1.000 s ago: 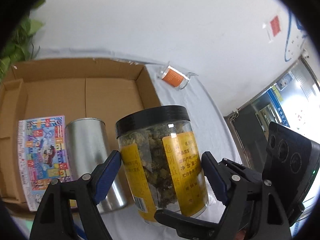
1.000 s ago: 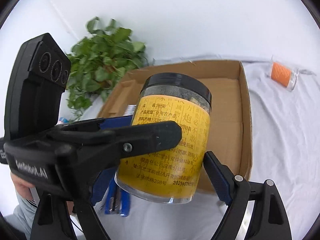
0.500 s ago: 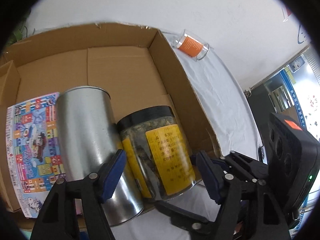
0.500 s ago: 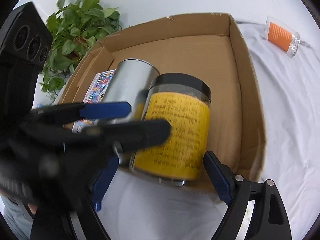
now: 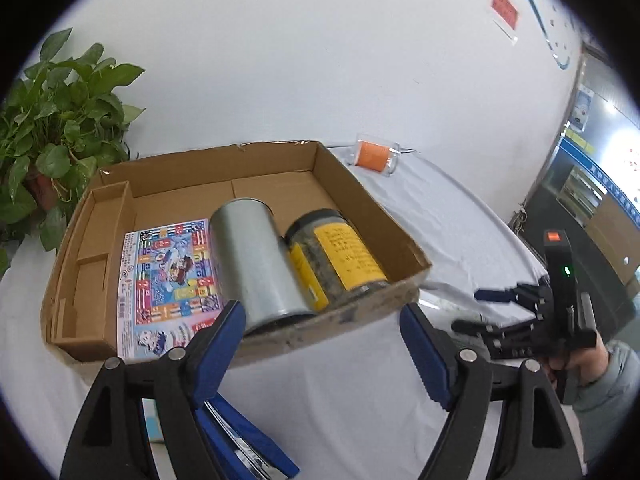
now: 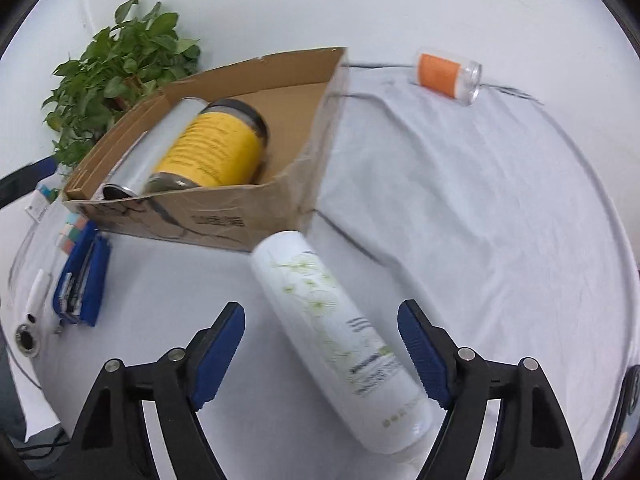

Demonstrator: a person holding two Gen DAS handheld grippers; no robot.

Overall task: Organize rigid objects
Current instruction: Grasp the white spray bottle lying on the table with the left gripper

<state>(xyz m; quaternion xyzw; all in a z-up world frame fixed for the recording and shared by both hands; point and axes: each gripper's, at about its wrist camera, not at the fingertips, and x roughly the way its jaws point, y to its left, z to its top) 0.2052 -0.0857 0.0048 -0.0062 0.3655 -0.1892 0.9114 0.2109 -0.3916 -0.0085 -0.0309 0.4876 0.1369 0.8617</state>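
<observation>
Right gripper [image 6: 320, 356] fingers apart, empty, straddling the white bottle [image 6: 340, 344], which lies on its side on the tabletop [image 6: 480, 220], neck toward 5 o'clock. Looks a smooth, rigid cylinder, probably light and likely to roll or slip; best clamped mid-body across the width. Left gripper [image 5: 322, 354] fingers also apart, empty. At 11 o'clock the cardboard box [image 6: 224, 216] holds the yellow-label jar [image 6: 212, 152] and metal can [image 6: 160, 144].
</observation>
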